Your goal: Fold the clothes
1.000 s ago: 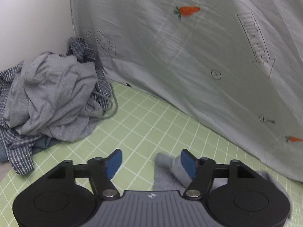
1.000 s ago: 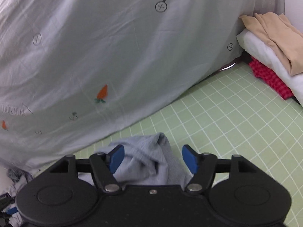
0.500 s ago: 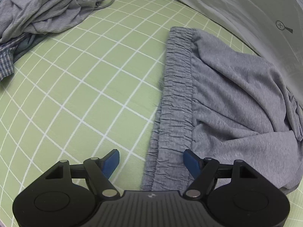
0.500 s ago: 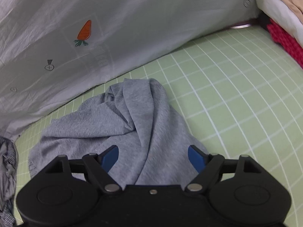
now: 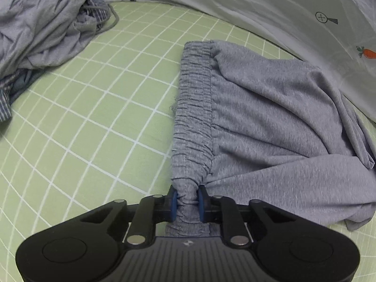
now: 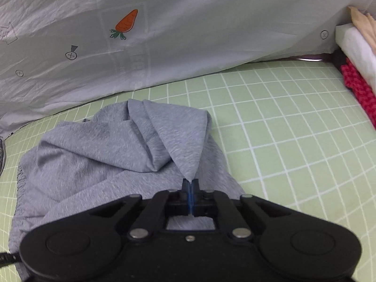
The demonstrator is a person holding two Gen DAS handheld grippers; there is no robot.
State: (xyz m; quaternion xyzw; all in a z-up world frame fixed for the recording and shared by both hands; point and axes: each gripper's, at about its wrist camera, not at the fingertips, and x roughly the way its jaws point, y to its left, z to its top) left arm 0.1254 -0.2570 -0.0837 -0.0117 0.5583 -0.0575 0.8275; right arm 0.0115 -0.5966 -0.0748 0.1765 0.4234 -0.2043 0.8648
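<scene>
Grey shorts with a gathered elastic waistband lie crumpled on the green grid mat. My left gripper is shut on the near end of the waistband, which bunches between the blue pads. In the right wrist view the same shorts lie on the mat, and my right gripper is shut on a fold of the fabric, which rises in a peak from the closed pads.
A pile of unfolded grey and checked clothes lies at the far left. A pale sheet with carrot prints hangs along the back. Folded beige, white and red clothes are stacked at the right.
Both grippers were open over the shorts half a second ago. Now the left has closed on the waistband and the right on a fabric fold.
</scene>
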